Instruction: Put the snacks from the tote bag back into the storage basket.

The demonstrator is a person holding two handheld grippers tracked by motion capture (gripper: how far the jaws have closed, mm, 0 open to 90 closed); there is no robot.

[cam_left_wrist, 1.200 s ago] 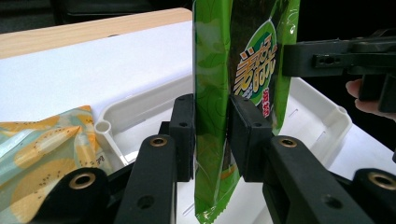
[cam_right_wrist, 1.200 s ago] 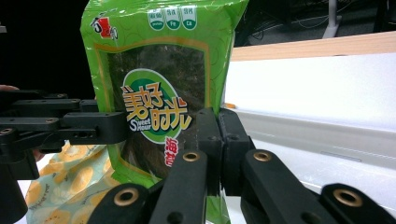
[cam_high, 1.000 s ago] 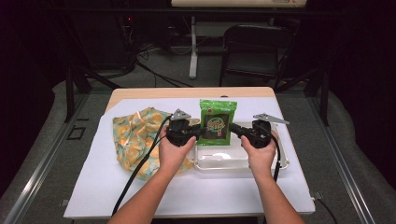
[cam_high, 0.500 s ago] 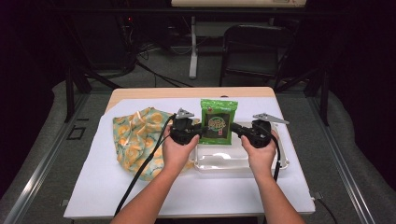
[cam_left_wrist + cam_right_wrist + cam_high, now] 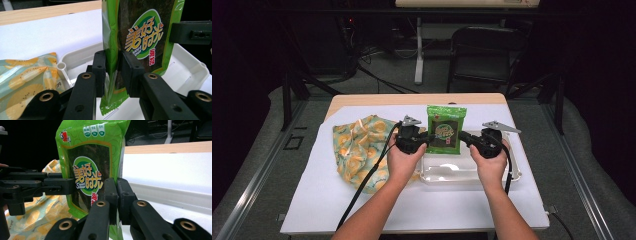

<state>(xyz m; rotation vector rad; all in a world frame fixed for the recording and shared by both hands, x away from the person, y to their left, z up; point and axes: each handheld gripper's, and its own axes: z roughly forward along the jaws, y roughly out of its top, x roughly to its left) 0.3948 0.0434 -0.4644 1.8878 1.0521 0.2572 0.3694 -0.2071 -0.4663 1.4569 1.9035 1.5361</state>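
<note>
Both forearms reach forward from the near edge of the table, hands level and facing inward. The left gripper (image 5: 424,140) pinches one side edge of the upright green foil seaweed packet (image 5: 446,129); the right gripper (image 5: 463,137) is clamped on the opposite edge. The packet hangs above the clear plastic tray (image 5: 512,172), beside a yellow-patterned fabric bag (image 5: 357,150).

My left gripper (image 5: 428,140) and right gripper (image 5: 463,138): black bodies, each topped by a grey three-cornered plate, each trailing a black cable from its rear. Along each claw, black link arms carry brass-ringed holes and end in blocky black pads (image 5: 99,72) with small screw holes. My forearms are bare, sleeveless.
</note>
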